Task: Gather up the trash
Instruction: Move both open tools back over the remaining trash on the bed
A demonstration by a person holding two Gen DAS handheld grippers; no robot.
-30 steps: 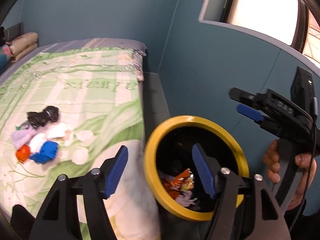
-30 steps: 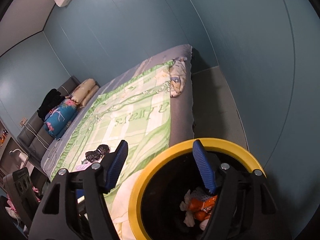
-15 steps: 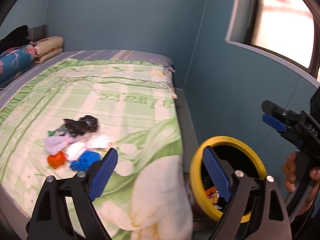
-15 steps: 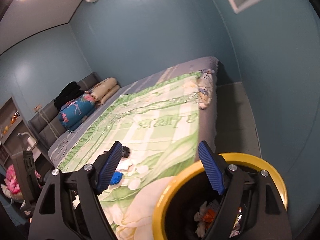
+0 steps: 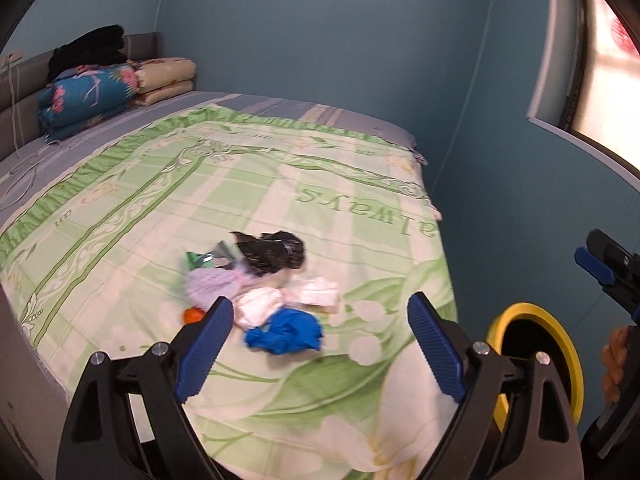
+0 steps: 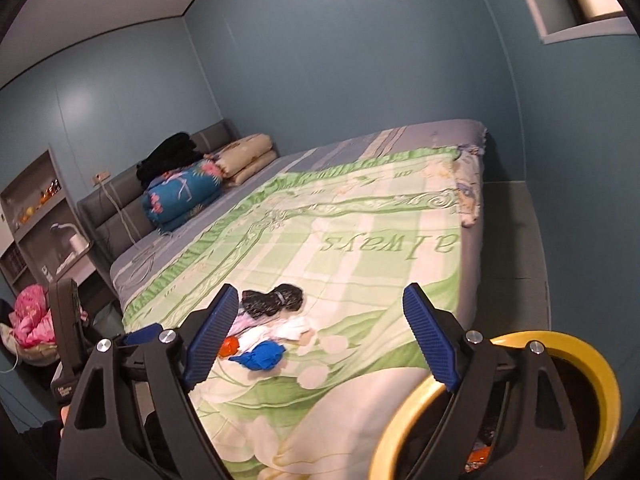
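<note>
Left wrist: both claws [image 5: 320, 336] [image 6: 320, 328] wide (empty); crumpled blue wrapper [image 5: 286, 333], round yellow-rimmed bin [image 5: 560, 344].

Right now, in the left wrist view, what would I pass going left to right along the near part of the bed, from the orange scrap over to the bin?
orange scrap → blue crumpled piece → yellow-rimmed bin → right gripper, at the frame's right edge. The pale and black trash sits farther back, above the first two, so I left it out.
</note>
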